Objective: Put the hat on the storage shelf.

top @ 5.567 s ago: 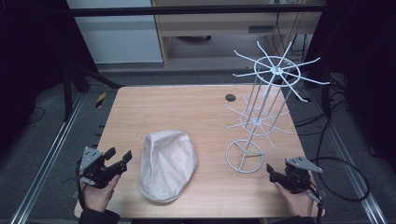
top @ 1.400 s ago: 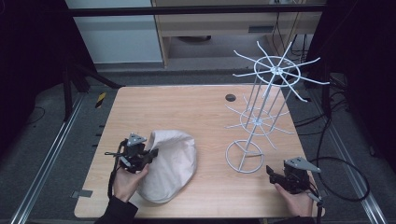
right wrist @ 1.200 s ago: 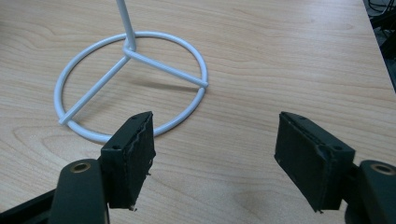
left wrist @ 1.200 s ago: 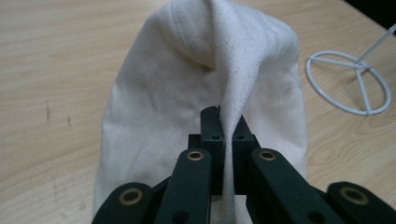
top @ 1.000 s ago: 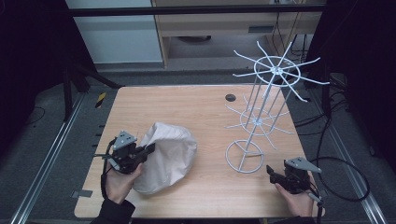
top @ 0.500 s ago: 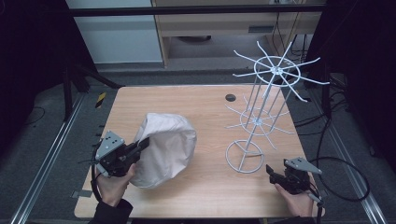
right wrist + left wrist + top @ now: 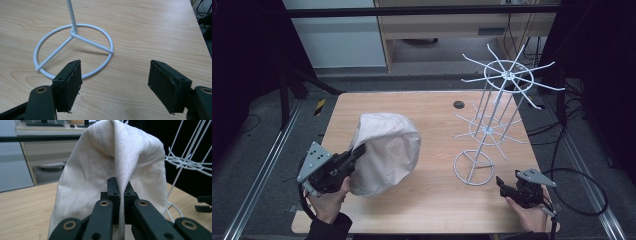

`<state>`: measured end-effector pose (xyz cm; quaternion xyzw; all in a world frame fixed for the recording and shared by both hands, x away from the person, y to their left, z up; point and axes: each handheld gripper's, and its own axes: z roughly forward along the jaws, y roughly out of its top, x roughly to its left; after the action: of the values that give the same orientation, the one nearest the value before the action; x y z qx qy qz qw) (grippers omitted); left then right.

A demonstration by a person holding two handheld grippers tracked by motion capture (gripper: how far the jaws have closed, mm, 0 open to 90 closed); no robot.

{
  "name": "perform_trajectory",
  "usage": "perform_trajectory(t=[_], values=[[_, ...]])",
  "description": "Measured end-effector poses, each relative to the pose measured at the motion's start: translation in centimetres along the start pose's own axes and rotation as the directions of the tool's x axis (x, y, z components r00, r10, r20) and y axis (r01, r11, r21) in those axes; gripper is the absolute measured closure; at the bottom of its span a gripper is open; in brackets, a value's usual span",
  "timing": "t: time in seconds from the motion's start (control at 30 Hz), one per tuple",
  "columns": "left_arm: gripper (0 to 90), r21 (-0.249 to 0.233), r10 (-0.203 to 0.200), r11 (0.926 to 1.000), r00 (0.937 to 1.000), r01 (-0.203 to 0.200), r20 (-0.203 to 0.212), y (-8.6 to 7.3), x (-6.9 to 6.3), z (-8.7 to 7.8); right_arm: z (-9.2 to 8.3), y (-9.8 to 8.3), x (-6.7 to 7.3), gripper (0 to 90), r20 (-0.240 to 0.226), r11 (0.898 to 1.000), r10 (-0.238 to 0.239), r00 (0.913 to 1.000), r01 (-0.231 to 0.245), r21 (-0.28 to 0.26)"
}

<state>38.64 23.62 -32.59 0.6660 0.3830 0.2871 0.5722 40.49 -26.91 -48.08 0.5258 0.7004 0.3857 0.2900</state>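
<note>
The left gripper (image 7: 354,152) is pinching a fold of the white cap (image 7: 384,150), its jaws clenched on the cloth, and is holding the cap off the table (image 7: 437,205) at about eight o'clock of the high view. In the left gripper view the fabric (image 7: 120,157) is standing up above the jaws, caught by one narrow pleat. The right gripper (image 7: 507,187) is resting at five o'clock, jaws spread wide with nothing between them, just beside the ring base (image 7: 75,50) of the white wire rack (image 7: 504,95).

The thin pinch could be slipping, so the cap may be dropping before reaching a prong. The drooping cloth could also be snagging the lower spokes and tipping the light rack.
</note>
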Motion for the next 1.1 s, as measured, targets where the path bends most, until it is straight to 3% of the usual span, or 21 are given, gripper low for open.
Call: perform_trajectory(t=[0.5,0.7,0.87,1.1], values=[[88.8,-0.116,0.004,0.9932,0.9996,0.0,0.028,2.0,-0.5,-1.4,0.0,-0.1,0.3,25.6,-0.002,1.0,-0.017,0.9999,0.017,-0.005],[88.8,-0.179,-0.018,0.9835,0.9984,0.027,0.054,3.0,-0.4,-1.7,-0.1,-0.1,0.2,25.4,-0.002,1.0,-0.01,1.0,0.01,-0.007],[88.8,-0.241,-0.036,0.969,0.9962,0.054,0.079,3.9,-0.6,-1.5,0.0,-0.1,0.2,25.2,0.003,1.0,-0.021,0.9998,0.021,-0.011],[88.8,-0.284,-0.054,0.9555,0.9934,0.081,0.101,4.7,-0.9,-0.9,0.0,-0.1,0.1,24.9,0.003,1.0,-0.018,0.9998,0.018,-0.01]])
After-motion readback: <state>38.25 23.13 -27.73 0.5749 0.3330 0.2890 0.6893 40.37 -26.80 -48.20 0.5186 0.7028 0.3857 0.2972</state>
